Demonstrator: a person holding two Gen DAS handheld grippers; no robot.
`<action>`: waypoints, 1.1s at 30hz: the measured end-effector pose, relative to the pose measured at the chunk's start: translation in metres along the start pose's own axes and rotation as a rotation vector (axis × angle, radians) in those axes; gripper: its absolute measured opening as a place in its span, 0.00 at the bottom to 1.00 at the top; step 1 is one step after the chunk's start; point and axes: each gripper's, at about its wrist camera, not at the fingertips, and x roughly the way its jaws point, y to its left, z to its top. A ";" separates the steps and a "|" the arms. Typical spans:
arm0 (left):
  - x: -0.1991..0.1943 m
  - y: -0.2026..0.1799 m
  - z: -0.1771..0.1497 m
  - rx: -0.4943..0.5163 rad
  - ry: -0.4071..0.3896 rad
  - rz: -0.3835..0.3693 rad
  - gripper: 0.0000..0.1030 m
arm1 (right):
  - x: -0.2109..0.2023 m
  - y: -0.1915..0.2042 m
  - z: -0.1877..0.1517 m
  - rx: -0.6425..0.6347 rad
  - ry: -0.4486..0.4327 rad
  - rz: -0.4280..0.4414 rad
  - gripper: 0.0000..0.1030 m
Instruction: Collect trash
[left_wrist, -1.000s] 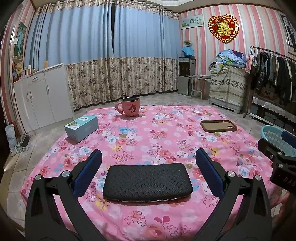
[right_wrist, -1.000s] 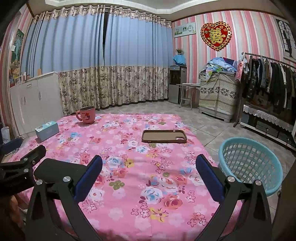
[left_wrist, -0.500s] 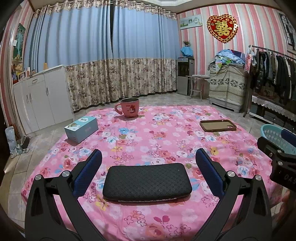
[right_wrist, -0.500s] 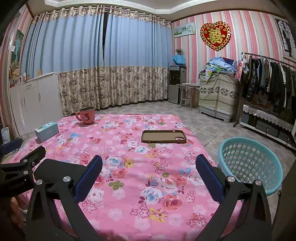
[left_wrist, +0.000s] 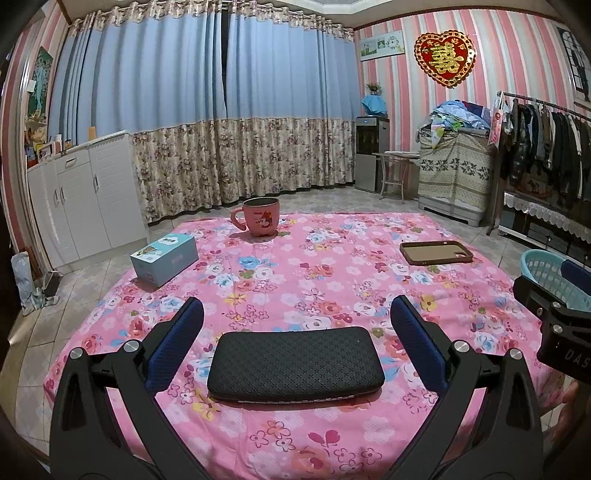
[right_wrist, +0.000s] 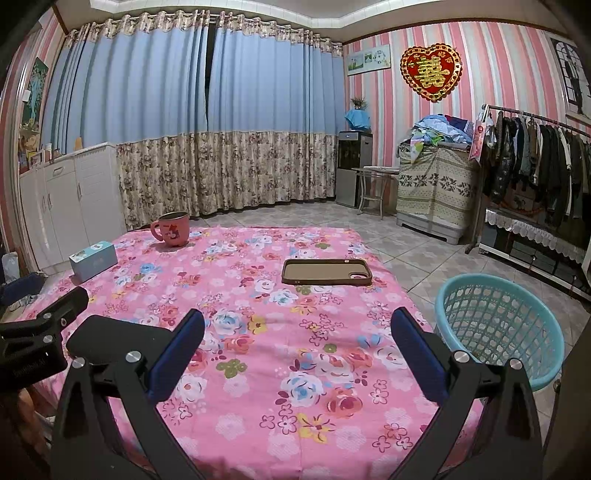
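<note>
Grippers first: your left gripper (left_wrist: 295, 345) hovers with its jaws spread wide over the near edge of the table (left_wrist: 332, 280), empty, the black padded case (left_wrist: 295, 365) lying flat between its blue pads without touching them. Toward the far left corner sits the light blue box (left_wrist: 164, 258), and beyond it the pink mug (left_wrist: 258, 219) stands upright near the far edge. Near the right edge lies the brown phone case (right_wrist: 327, 272), open side up. Your right gripper (right_wrist: 297, 345) is equally wide open and holds nothing. Off the table's right side, on the floor, stands the teal basket (right_wrist: 498, 325)
</note>
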 end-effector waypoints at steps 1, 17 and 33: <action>0.000 0.000 0.001 -0.002 0.000 0.001 0.95 | 0.000 0.000 0.000 0.001 0.001 0.000 0.96; -0.002 0.002 0.006 -0.006 -0.007 0.008 0.95 | 0.000 0.000 0.000 0.001 -0.002 -0.001 0.96; -0.002 0.001 0.005 -0.005 -0.010 0.009 0.95 | 0.000 0.000 -0.001 -0.001 0.000 -0.001 0.96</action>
